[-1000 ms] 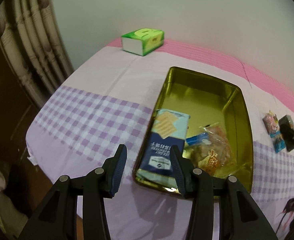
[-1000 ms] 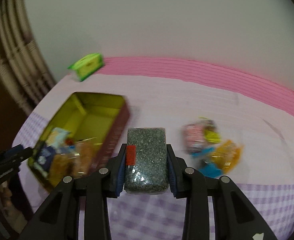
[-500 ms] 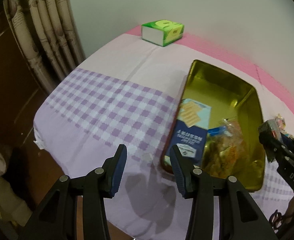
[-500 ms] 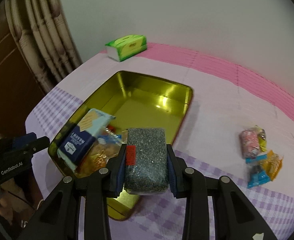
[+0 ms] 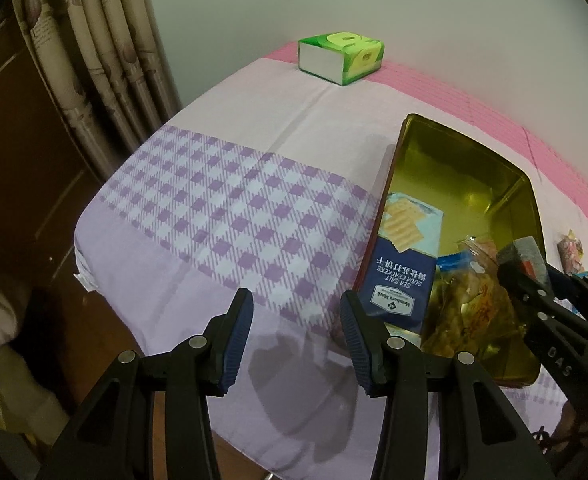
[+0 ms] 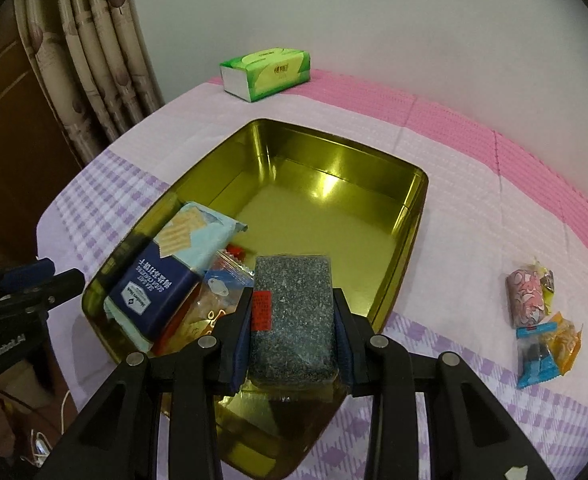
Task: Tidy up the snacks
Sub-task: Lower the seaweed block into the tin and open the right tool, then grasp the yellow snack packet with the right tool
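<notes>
My right gripper (image 6: 292, 334) is shut on a dark speckled snack block (image 6: 292, 320) with a red label, held above the near end of the gold tin (image 6: 334, 152). Inside the tin lie a blue sea salt cracker pack (image 6: 162, 280) and a clear bag of orange snacks (image 6: 214, 304). My left gripper (image 5: 296, 334) stands open over the purple checked cloth, just left of the tin (image 5: 474, 148), with nothing between its fingers. The right gripper (image 5: 534, 276) with the block shows at the right edge of the left wrist view.
A green tissue box (image 6: 266, 74) sits at the far side of the table near the wall. Several small wrapped snacks (image 6: 538, 316) lie on the cloth right of the tin. A curtain (image 5: 106, 60) hangs to the left, past the table edge.
The right gripper carried the speckled block leftward from the bare cloth to above the tin's near end. The left gripper drew back left, off the cracker pack, and now hangs beside the tin.
</notes>
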### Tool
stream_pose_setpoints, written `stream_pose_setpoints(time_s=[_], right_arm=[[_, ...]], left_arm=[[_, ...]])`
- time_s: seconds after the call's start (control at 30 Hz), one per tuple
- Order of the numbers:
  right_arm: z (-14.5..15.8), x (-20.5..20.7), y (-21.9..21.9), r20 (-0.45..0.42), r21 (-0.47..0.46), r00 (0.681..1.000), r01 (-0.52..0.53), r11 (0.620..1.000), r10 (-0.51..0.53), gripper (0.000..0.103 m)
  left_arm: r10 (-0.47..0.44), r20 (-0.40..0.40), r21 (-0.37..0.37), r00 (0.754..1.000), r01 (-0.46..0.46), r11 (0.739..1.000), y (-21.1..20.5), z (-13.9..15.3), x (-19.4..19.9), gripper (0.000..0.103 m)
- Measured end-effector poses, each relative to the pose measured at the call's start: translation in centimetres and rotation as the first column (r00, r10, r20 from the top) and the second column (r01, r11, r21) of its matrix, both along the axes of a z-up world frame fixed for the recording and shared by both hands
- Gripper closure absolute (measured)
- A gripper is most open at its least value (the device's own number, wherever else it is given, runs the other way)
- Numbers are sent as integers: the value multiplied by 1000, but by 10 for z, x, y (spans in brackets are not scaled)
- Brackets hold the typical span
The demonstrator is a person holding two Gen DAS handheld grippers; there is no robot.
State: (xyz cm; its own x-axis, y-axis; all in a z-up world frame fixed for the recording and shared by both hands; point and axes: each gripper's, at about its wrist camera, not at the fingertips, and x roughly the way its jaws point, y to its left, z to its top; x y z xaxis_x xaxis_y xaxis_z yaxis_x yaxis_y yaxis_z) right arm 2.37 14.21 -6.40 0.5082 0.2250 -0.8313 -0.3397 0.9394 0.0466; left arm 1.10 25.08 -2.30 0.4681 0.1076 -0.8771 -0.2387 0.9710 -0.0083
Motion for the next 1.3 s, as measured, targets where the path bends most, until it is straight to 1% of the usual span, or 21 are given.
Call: stream_pose_setpoints(time_s=[0.3, 0.47, 0.63, 0.8, 0.9, 0.97, 1.13, 1.2, 1.3], right_arm=[[-7, 4, 4, -2, -21, 1000, 4, 1000, -4, 70], [-9, 5, 4, -7, -17, 1000, 7, 1000, -7, 70], [-9, 6, 3, -9, -17, 1000, 6, 1000, -6, 66], [-6, 4, 1, -1, -10, 1000, 12, 1000, -12, 65], [-1, 3, 0, 5, 10, 1000, 15, 1000, -15, 62], [5, 3, -2, 18, 19, 1000, 19, 1000, -20, 61], [20, 1, -17, 46, 44, 997, 58, 997, -60, 59], [25, 2, -28, 58, 42, 994, 88, 995, -91, 57], [30, 5, -57, 59, 41, 984, 164, 986, -166, 56]], left_arm=[[-1, 3, -4, 1000, 1, 1000, 0, 0, 1, 56], [-9, 10, -2, 1000, 9, 1000, -2, 1, 0, 56], [-11, 10, -1, 1000, 11, 1000, -3, 1, 0, 56], [-9, 9, 0, 1000, 9, 1000, -3, 1, 0, 56], [-10, 10, 0, 1000, 10, 1000, -3, 0, 0, 56], [-9, 10, 0, 1000, 9, 1000, -3, 0, 0, 55], [-9, 9, 1, 1000, 9, 1000, -4, 0, 0, 54], [-10, 11, 3, 1000, 10, 1000, -4, 1, 1, 52], [-12, 13, 9, 1000, 12, 1000, -4, 1, -1, 51]])
